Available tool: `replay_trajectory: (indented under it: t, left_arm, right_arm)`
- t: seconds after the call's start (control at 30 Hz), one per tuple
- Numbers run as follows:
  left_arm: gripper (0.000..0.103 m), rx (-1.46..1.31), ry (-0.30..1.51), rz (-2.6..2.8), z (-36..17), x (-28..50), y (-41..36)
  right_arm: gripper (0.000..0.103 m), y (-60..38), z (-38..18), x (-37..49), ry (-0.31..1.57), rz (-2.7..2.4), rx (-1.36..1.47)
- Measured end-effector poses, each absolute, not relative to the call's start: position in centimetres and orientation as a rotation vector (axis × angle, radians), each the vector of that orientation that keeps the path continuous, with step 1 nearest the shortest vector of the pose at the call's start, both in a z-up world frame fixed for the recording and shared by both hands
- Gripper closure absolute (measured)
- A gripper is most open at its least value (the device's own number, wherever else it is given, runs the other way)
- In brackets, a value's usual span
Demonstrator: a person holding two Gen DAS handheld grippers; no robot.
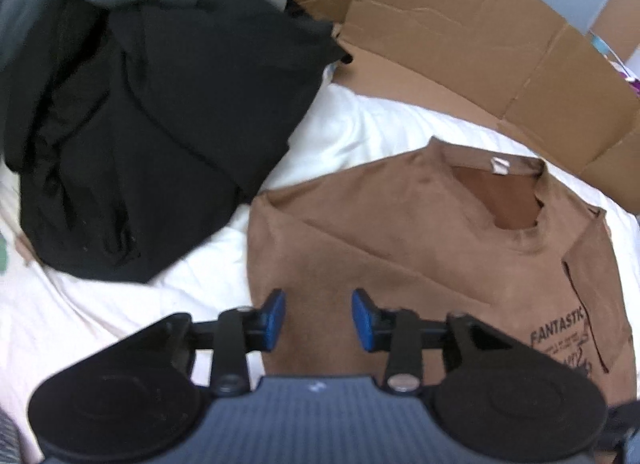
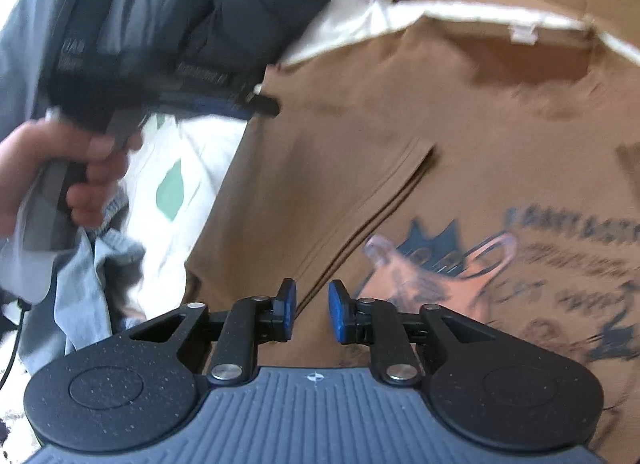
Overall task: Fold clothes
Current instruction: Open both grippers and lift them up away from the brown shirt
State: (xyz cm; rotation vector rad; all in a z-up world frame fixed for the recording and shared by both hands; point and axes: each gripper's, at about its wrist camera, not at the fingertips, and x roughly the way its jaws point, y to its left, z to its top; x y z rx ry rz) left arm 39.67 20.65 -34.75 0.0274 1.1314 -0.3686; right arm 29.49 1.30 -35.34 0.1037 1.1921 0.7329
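- Brown T-shirt (image 1: 400, 248) lay flat on white bedding (image 1: 120, 312), neck toward the cardboard sheet (image 1: 460, 44), a small white tag (image 1: 499, 165) inside the collar.
- Readable print on the chest: "FANTASTIC" in dark letters; smaller lines beneath were too blurred to read. Right wrist view showed a crown and a pinkish figure in the print (image 2: 440, 264).
- Left gripper (image 1: 319, 318) hovered over the shirt's lower left part, blue pads set moderately apart, nothing between them.
- Right gripper (image 2: 312, 310) was above the folded-in sleeve edge (image 2: 380, 204), pads narrowly apart, gripping nothing.
- Black garment (image 1: 140, 124) was heaped on the bedding, left of the shirt.
- A hand (image 2: 60, 176) held the other tool's handle at left in the right wrist view.
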Motion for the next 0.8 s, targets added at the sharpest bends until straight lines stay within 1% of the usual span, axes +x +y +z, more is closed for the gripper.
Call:
replay_trajectory:
  t: [0.07,0.1,0.13,0.33,0.43,0.5,0.67,0.8]
  left_arm:
    - [0.053,0.027,1.131,-0.362,-33.4,39.3,20.6]
    - [0.048,0.025,1.129,-0.357,-32.7,39.1,20.6]
    - [0.045,0.025,1.127,-0.352,-31.9,38.9,20.6]
    - [0.036,0.049,1.109,-0.332,-26.7,37.3,20.2]
    - [0.032,0.052,1.098,-0.327,-23.9,36.1,20.4]
    - [0.031,0.045,1.093,-0.32,-22.0,35.1,20.5]
    - [0.028,0.017,1.096,-0.304,-18.3,32.7,21.0]
    - [0.025,0.015,1.089,-0.293,-15.0,30.3,21.7]
  right_arm:
    - [0.067,0.1,-33.6,30.1,1.174,0.709,0.112]
    - [0.067,-0.4,-32.8,30.4,1.165,0.697,0.116]
    - [0.067,-1.0,-31.9,30.7,1.156,0.685,0.12]
    - [0.066,-4.6,-25.3,32.6,1.084,0.621,0.156]
    - [0.062,-6.5,-21.3,33.7,1.052,0.595,0.185]
    - [0.055,-7.7,-18.5,34.1,1.038,0.582,0.198]
    - [0.055,-11.5,-11.7,34.4,1.004,0.549,0.217]
    - [0.052,-14.5,-7.3,33.7,1.026,0.51,0.182]
